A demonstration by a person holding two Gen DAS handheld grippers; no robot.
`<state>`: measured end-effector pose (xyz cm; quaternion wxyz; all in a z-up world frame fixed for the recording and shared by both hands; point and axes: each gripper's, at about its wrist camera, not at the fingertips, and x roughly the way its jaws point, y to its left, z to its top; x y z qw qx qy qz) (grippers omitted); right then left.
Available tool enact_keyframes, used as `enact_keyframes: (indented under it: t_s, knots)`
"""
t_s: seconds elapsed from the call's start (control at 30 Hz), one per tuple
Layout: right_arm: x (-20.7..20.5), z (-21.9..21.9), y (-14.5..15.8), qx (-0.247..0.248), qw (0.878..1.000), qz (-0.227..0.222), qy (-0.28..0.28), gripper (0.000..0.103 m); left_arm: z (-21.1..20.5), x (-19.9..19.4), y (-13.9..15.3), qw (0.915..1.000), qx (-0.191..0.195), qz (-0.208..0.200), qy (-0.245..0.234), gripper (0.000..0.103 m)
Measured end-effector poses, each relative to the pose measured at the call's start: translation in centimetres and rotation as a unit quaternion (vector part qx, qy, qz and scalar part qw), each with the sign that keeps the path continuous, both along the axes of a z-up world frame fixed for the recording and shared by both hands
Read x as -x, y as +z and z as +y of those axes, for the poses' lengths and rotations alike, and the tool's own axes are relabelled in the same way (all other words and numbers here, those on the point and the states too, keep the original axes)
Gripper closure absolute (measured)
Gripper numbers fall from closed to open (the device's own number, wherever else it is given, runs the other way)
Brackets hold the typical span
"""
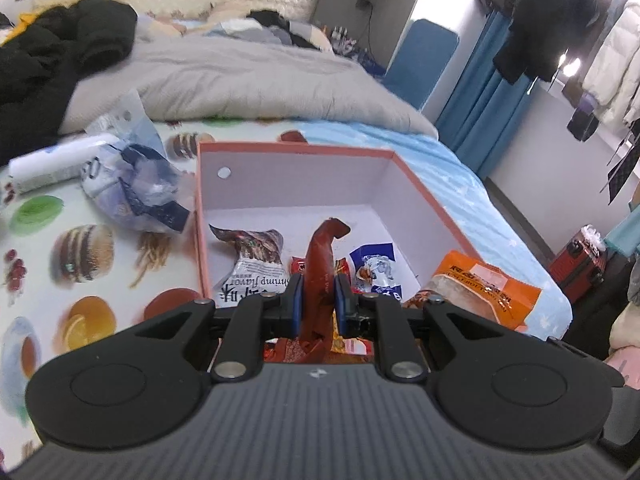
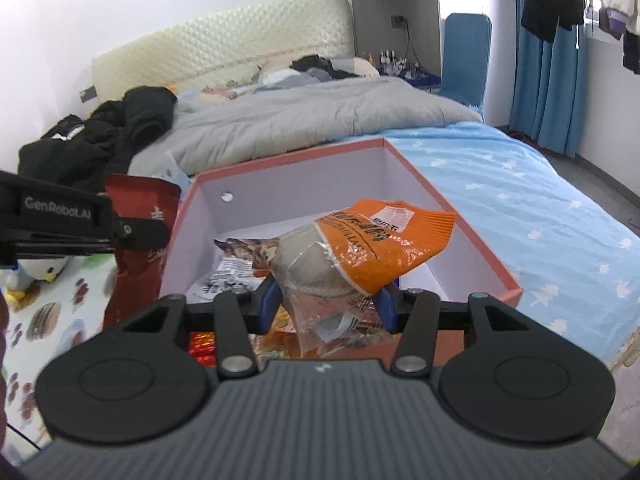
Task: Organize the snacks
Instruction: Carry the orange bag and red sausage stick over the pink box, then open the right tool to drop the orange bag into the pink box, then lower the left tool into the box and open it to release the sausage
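Observation:
A salmon-pink box (image 1: 296, 147) with a white inside stands open on the bed. It holds a shrimp-flavour packet (image 1: 252, 264), a blue and white packet (image 1: 378, 270) and other small snacks. My left gripper (image 1: 318, 296) is shut on a dark red snack bag (image 1: 320, 264), held over the box's near edge. My right gripper (image 2: 328, 300) is shut on an orange and clear snack bag (image 2: 360, 248), held over the box (image 2: 420, 176). In the right wrist view the left gripper and its red bag (image 2: 136, 248) show at the left.
A food-print cloth (image 1: 80, 264) covers the bed left of the box, with a blue plastic bag (image 1: 136, 184) and a white roll (image 1: 52, 164) on it. A grey quilt (image 1: 240, 76) and black clothes (image 1: 52, 52) lie behind. The bed's edge (image 1: 520, 264) drops off at the right.

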<state>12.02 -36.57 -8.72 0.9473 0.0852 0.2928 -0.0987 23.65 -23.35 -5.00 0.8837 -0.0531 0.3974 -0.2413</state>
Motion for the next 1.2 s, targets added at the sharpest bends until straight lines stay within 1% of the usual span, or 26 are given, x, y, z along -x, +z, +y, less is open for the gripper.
enact_keyframes:
  t_s: [0.23, 0.47, 0.53, 0.57, 0.6, 0.63, 0.67, 0.7, 0.8, 0.87, 1.2]
  knots:
    - [-4.2, -1.4, -2.2, -0.031, 0.999, 0.038, 0.005, 0.051, -2.1, -4.5, -3.4, 0.9994, -0.009, 0.031, -0.010, 0.084]
    - [-6.6, -2.0, -3.8, -0.045, 0.997, 0.063, 0.006, 0.050, -2.8, -6.5, -5.2, 0.9988, -0.019, 0.040, -0.022, 0.084]
    - [-6.7, -2.2, -3.8, -0.050, 0.997, 0.064, 0.006, 0.049, -2.5, -6.5, -5.3, 0.9987, -0.020, 0.041, -0.023, 0.084]
    - [-6.6, -2.4, -3.7, -0.052, 0.997, 0.062, 0.004, 0.046, -2.4, -6.4, -5.3, 0.9987, -0.022, 0.040, -0.023, 0.083]
    - [-6.5, -2.5, -3.7, -0.054, 0.997, 0.062, 0.001, 0.040, -2.3, -6.1, -5.2, 0.9988, -0.023, 0.039, -0.021, 0.083]
    - [-6.4, -2.6, -3.7, -0.056, 0.996, 0.064, -0.003, 0.036, -2.1, -5.9, -5.0, 0.9989, -0.023, 0.038, -0.019, 0.083]
    - [-6.3, -2.6, -3.7, -0.056, 0.996, 0.065, -0.005, 0.030, -1.9, -5.5, -4.7, 0.9990, -0.022, 0.036, -0.017, 0.083]
    - [-6.3, -2.7, -3.6, -0.054, 0.996, 0.066, -0.009, 0.029, -1.7, -5.2, -4.4, 0.9991, -0.023, 0.033, -0.016, 0.083]
    - [-5.3, -2.6, -2.8, -0.054, 0.997, 0.053, -0.012, 0.029, -1.1, -3.9, -3.0, 0.9993, -0.023, 0.026, -0.011, 0.083]
    - [-4.6, -2.4, -2.0, -0.054, 0.997, 0.046, -0.013, 0.029, -0.5, -2.7, -1.4, 0.9997, -0.017, 0.016, -0.011, 0.083]
    - [1.9, 0.3, 5.0, -0.041, 0.999, -0.025, 0.005, 0.029, 3.6, 5.0, 6.5, 0.9988, -0.006, -0.048, -0.005, 0.083]
